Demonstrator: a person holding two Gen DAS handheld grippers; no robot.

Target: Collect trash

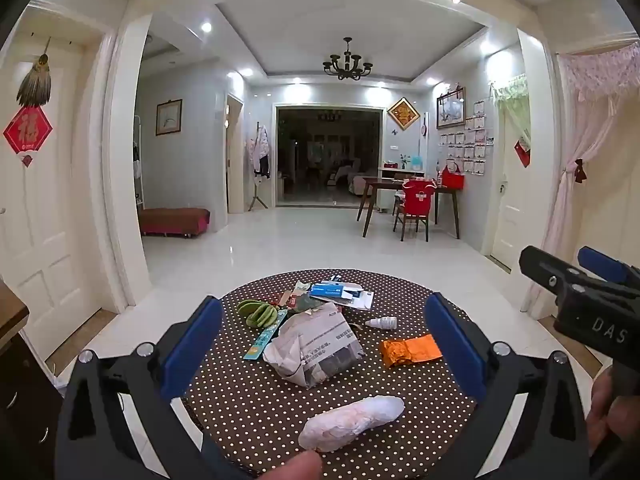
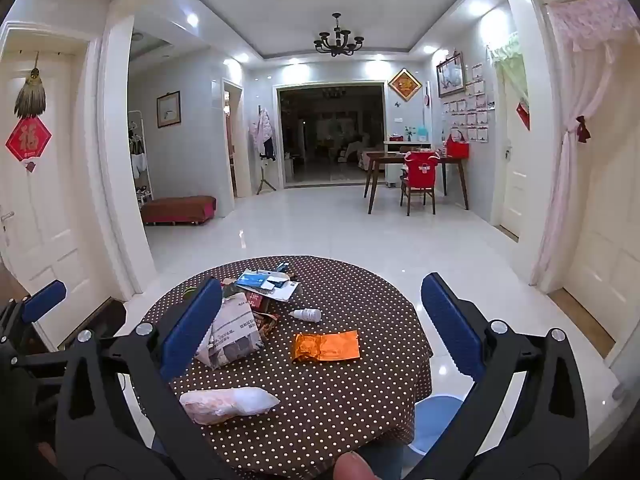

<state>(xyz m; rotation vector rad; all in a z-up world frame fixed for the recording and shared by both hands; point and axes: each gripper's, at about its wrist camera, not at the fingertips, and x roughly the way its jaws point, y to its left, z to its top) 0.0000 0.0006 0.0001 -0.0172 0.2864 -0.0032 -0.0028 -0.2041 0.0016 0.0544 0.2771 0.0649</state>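
Note:
A round table with a brown polka-dot cloth (image 1: 256,412) (image 2: 360,400) holds trash. A crumpled newspaper bundle (image 1: 316,346) (image 2: 234,334) lies in the middle. A white wrapped lump (image 1: 352,422) (image 2: 228,400) lies at the near edge. An orange foil packet (image 1: 410,350) (image 2: 326,346), a small white bottle (image 1: 382,323) (image 2: 308,314), blue-and-white cartons (image 1: 340,293) (image 2: 266,280), a green banana bunch (image 1: 258,312) and a teal strip (image 1: 264,338) lie around. My left gripper (image 1: 320,348) is open above the table's near side. My right gripper (image 2: 320,328) is open and empty too, and shows at the left view's right edge (image 1: 576,276).
A blue stool (image 2: 436,420) stands under the table's right side. A dark cabinet (image 1: 16,360) stands at the left. White tiled floor stretches beyond, with a red bench (image 1: 174,220), a wooden dining table and chair (image 1: 412,204), doors and pink curtains (image 2: 580,140).

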